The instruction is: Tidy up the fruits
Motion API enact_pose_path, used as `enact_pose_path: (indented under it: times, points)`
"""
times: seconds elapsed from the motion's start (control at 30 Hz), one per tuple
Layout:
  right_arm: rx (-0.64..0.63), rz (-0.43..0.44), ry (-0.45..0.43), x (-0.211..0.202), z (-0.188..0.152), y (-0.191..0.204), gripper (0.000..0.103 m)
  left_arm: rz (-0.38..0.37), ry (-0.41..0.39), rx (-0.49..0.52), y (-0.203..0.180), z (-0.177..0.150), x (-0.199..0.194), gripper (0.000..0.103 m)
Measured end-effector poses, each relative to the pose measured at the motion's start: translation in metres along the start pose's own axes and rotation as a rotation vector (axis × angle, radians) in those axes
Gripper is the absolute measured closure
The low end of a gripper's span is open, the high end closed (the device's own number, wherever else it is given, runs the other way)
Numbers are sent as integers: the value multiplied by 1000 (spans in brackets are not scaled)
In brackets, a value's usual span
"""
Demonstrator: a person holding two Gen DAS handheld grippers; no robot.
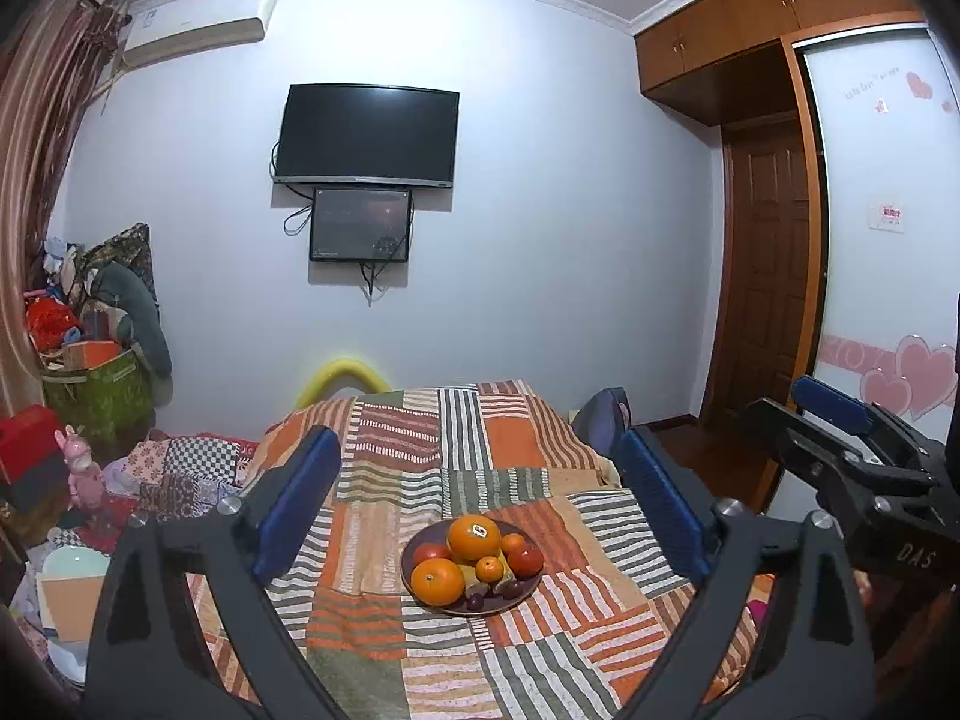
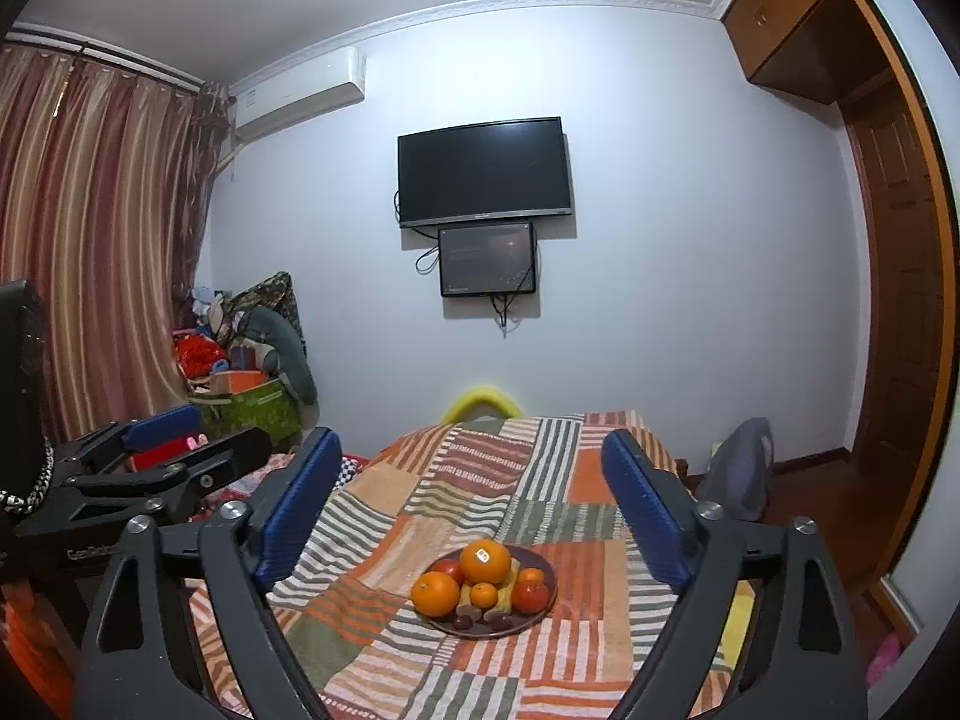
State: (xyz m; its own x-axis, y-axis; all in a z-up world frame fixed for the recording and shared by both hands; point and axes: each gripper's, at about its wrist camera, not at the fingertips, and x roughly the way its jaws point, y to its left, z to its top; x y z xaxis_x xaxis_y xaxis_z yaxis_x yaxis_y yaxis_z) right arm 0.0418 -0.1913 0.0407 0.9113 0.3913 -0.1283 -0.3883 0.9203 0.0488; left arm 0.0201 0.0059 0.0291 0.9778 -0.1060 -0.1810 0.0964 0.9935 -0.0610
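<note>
Bedroom ahead of me: a pale wall with a dark television (image 1: 365,135) on it, and below that a bed under a striped patchwork blanket (image 1: 456,456). On the blanket sits a dark plate (image 1: 528,591) piled with fruit, which is where the whole task lies.

Both my tools are pulled back from it. My left gripper (image 1: 480,504) has its blue pads spread wide with nothing between them, and my right gripper (image 2: 474,507) is likewise wide apart and empty; the plate shows in the gap of each, well beyond the fingertips.

On the plate I count 2 big oranges, one (image 2: 485,561) on top with a sticker and one (image 2: 435,593) at the front left, 2 small tangerines, a red fruit on each side, something yellow beneath that may be bananas, though the pile hides most of it, and a few dark grapes (image 2: 462,621) at the front rim. Nothing lies loose on the blanket that I can see.

My reading is that the sorting is done or nearly so, with both hands clear. If anything remains, the next move calls for one gripper to come down and forward over the plate, and I would avoid bumping the top orange, which looks ready to roll.
</note>
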Motion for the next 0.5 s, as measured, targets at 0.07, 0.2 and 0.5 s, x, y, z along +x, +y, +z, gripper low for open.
enact_pose_path:
  times: [0.07, 0.2, 0.5]
  points:
    - [2, -15, -9, -4, -2, -1, 1, -1, -2, 2, -1, 0, -1, 6]
    - [-1, -27, -16, -8, -3, -2, 0, 2, -6, 9, -4, -2, -4, 3]
    - [-2, -29, -15, -14, -5, -1, 0, 2, -4, 8, -4, -2, -7, 1]
